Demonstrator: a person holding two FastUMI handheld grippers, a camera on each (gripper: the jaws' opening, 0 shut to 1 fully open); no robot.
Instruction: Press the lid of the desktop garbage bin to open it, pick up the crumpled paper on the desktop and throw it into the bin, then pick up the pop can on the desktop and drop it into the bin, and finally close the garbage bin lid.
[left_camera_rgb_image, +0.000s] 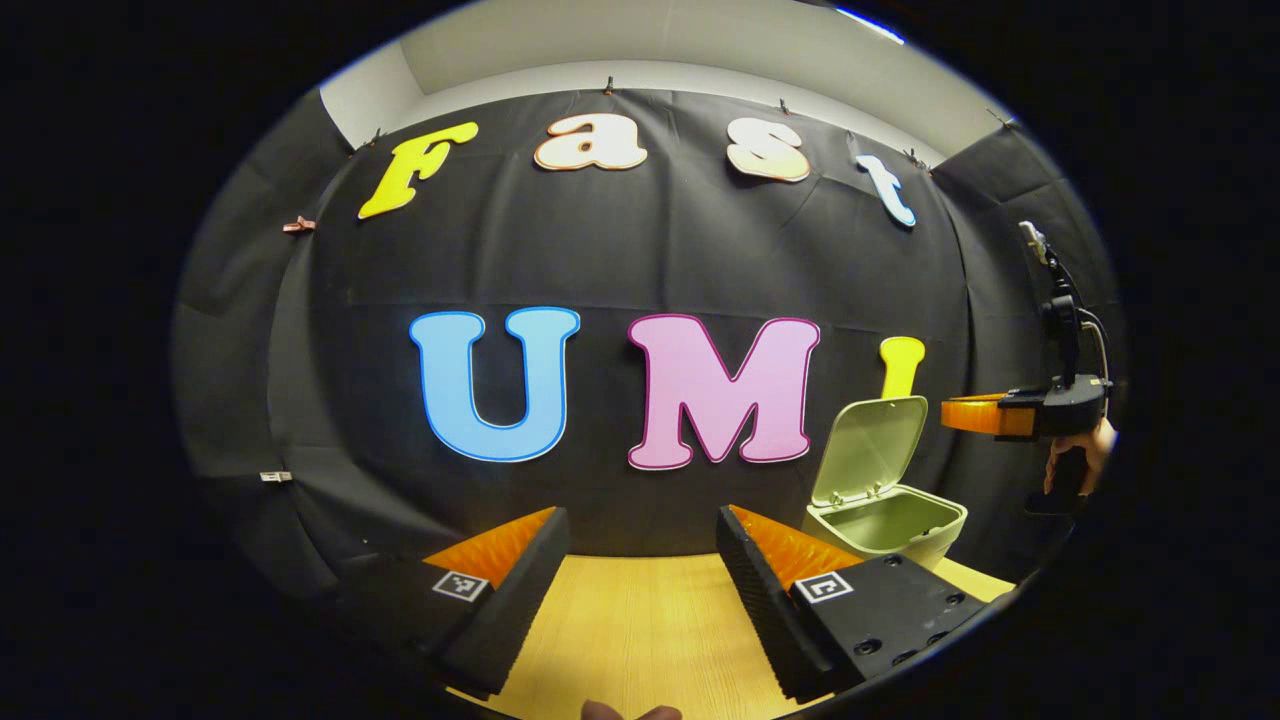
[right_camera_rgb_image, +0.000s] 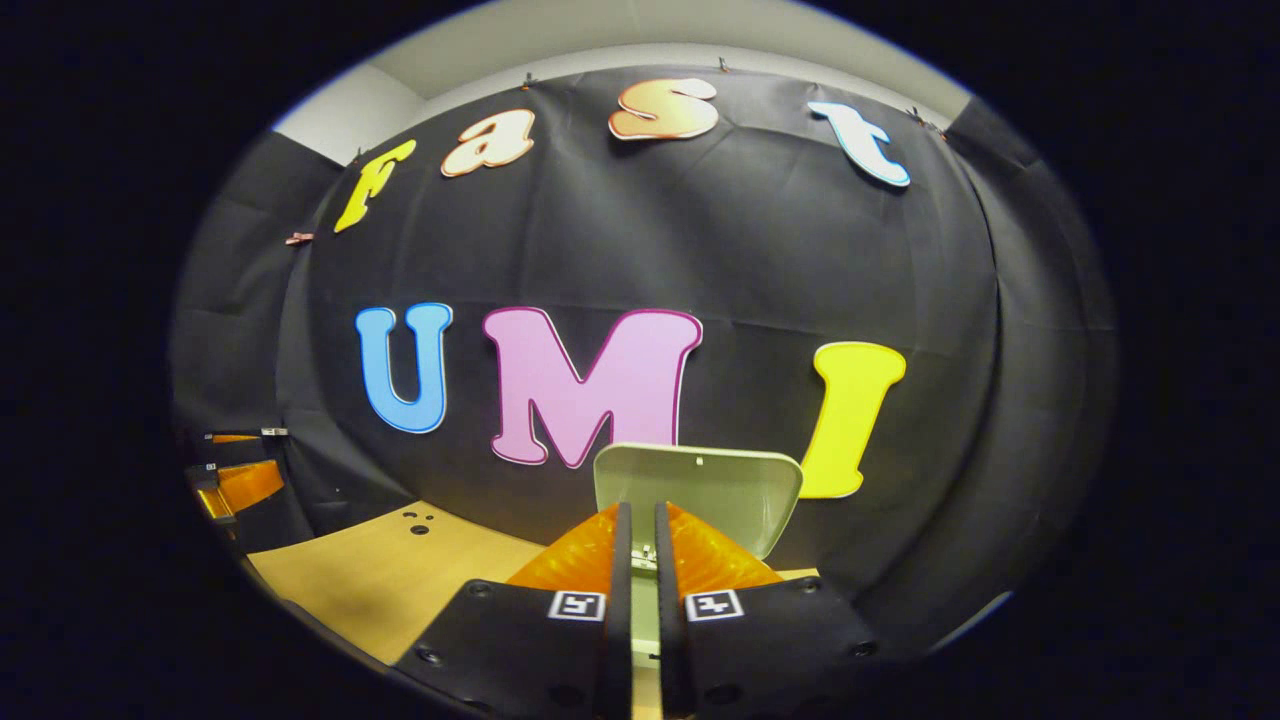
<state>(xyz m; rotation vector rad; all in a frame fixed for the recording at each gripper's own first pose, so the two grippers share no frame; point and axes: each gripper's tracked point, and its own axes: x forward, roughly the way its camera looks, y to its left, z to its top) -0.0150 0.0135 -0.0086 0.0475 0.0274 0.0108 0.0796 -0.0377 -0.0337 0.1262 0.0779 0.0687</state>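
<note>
A light wooden desktop (left_camera_rgb_image: 640, 630) with visible grain runs up to the booth's black cloth wall. A pale green garbage bin (left_camera_rgb_image: 885, 525) stands directly on it near the back, with its lid (left_camera_rgb_image: 868, 445) raised upright.

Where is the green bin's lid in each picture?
Left gripper view: the lid stands open at the lower right, above the bin.
Right gripper view: the lid sits low in the middle, just past the right hand-held gripper.
Shared landmark: the wooden desktop under the bin.
</note>
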